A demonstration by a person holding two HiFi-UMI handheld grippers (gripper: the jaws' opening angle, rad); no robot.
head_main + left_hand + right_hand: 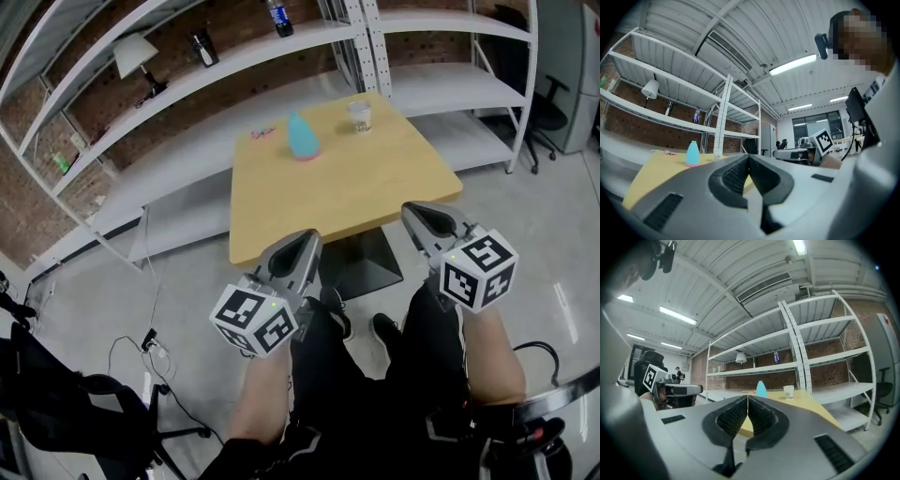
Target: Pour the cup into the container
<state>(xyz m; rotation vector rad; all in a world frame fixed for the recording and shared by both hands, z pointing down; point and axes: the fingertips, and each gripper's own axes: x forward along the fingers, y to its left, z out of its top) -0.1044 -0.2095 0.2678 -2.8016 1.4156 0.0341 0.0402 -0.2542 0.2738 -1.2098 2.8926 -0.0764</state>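
Cup (359,116), white and upright, stands at the far end of the table (347,197). The blue container (302,137) is near it on its left, not touching, and that pairing probably keeps the pour a short swing from one to the other. You hold your left gripper (310,236) and right gripper (409,210) level in front of you, around the table's near edge. Each has its jaws pressed together on nothing, which seems sensible, since nothing is yet within reach to grasp. From the right gripper, the cup lies well ahead and a little right of the closed tips, with the tabletop between, and the container sits almost straight ahead. You likely need to close in and part one gripper's jaws before any grasp.
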